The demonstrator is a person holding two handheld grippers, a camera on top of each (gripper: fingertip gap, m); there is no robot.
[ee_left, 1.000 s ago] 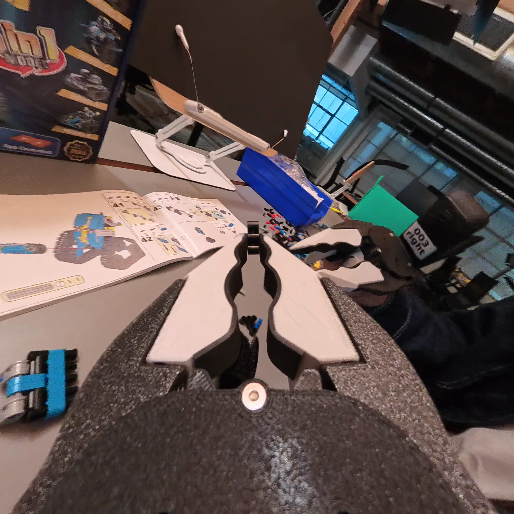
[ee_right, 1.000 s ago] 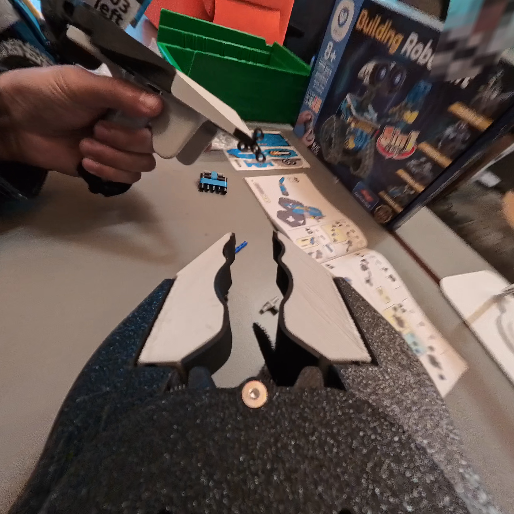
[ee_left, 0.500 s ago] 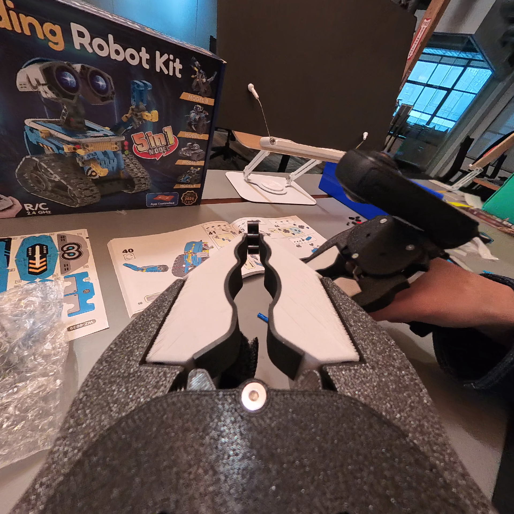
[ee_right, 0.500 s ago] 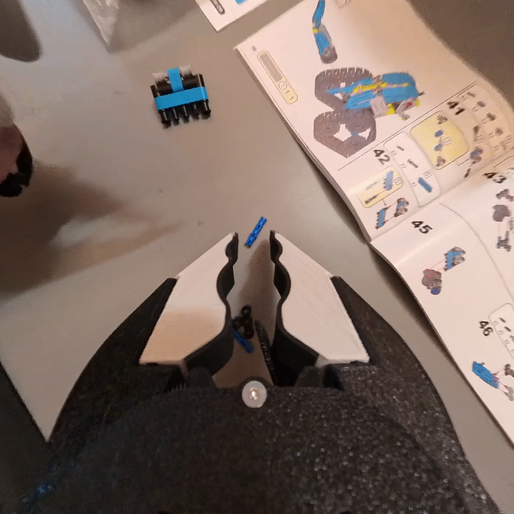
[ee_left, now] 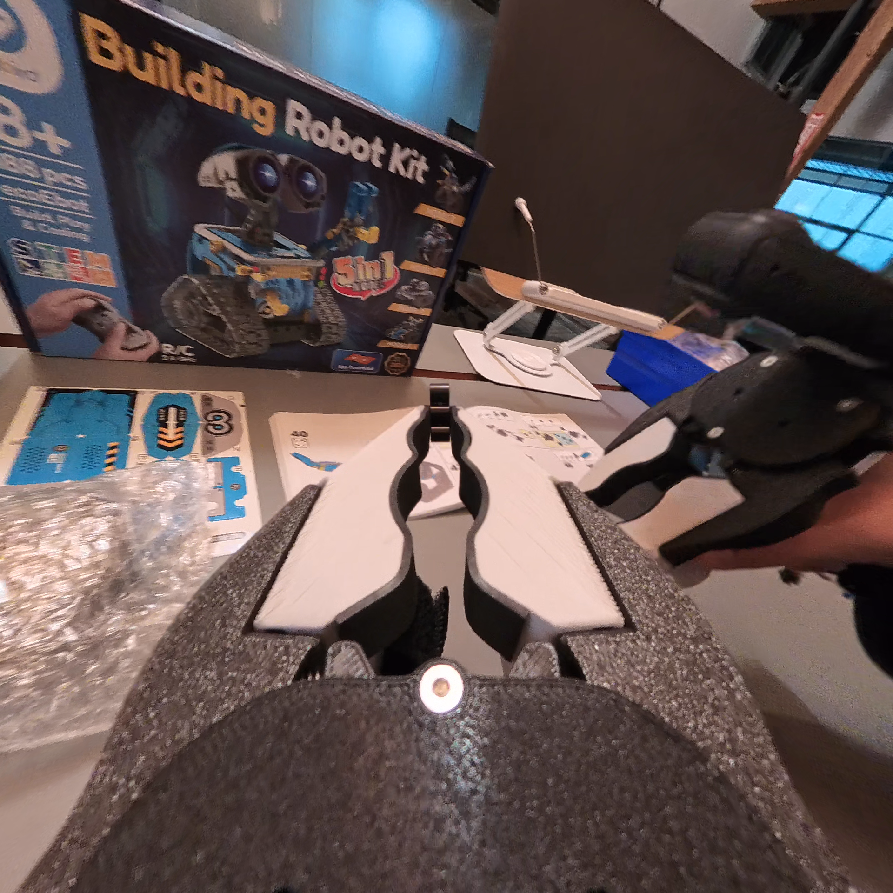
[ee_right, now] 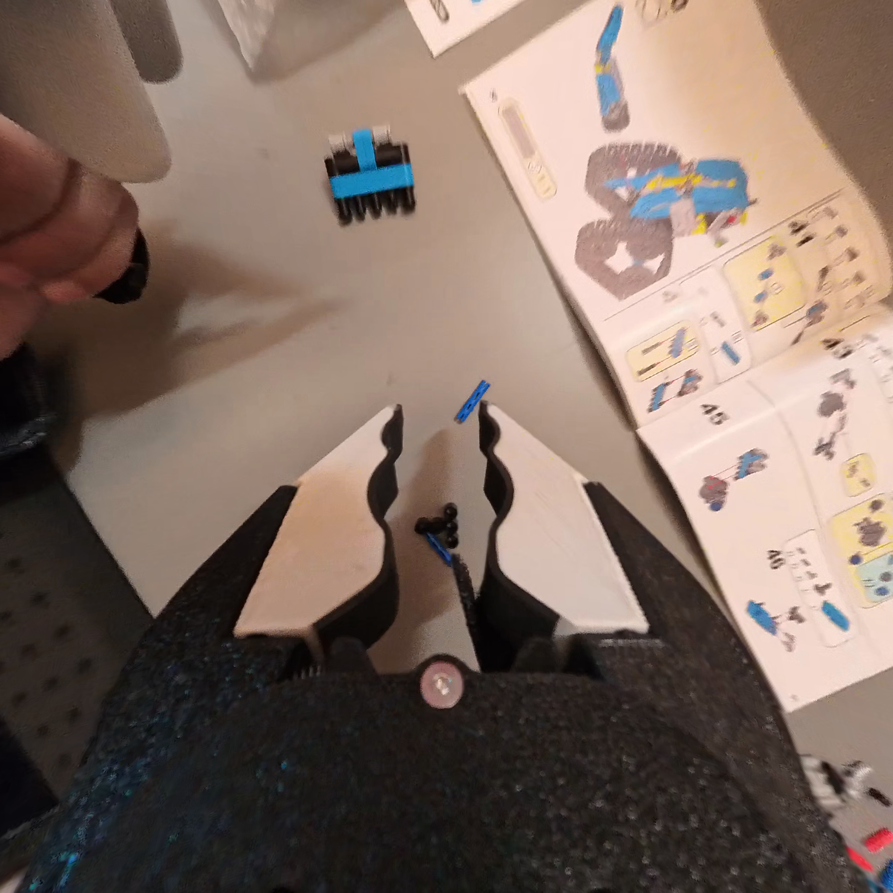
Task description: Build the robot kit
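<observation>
My left gripper [ee_left: 439, 418] is shut on a small black connector piece [ee_left: 439, 394] and holds it above the open instruction booklet [ee_left: 522, 435]. My right gripper [ee_right: 440, 410] is open and points down at the grey table [ee_right: 290, 386]. A small blue pin [ee_right: 472, 401] lies just off its right fingertip. A cluster of small black parts with another blue pin [ee_right: 437, 529] lies on the table between its fingers. The right gripper also shows in the left wrist view [ee_left: 628, 464], held by a hand. A blue and black assembly [ee_right: 369, 181] lies farther off.
A robot kit box [ee_left: 241, 217] stands at the back. A sticker sheet [ee_left: 121, 435] and a crumpled plastic bag [ee_left: 72, 580] lie left. A white stand [ee_left: 531, 367] and a blue bin [ee_left: 652, 367] sit back right. Loose parts [ee_right: 845, 792] lie by the booklet [ee_right: 725, 338]. One gripper's finger ends stand about 12 cm off the other's.
My right gripper has tipped down over the table, its jaws are wider, and the blue pin now lies by its right fingertip. My left gripper has swung toward the kit box, still gripping the black piece.
</observation>
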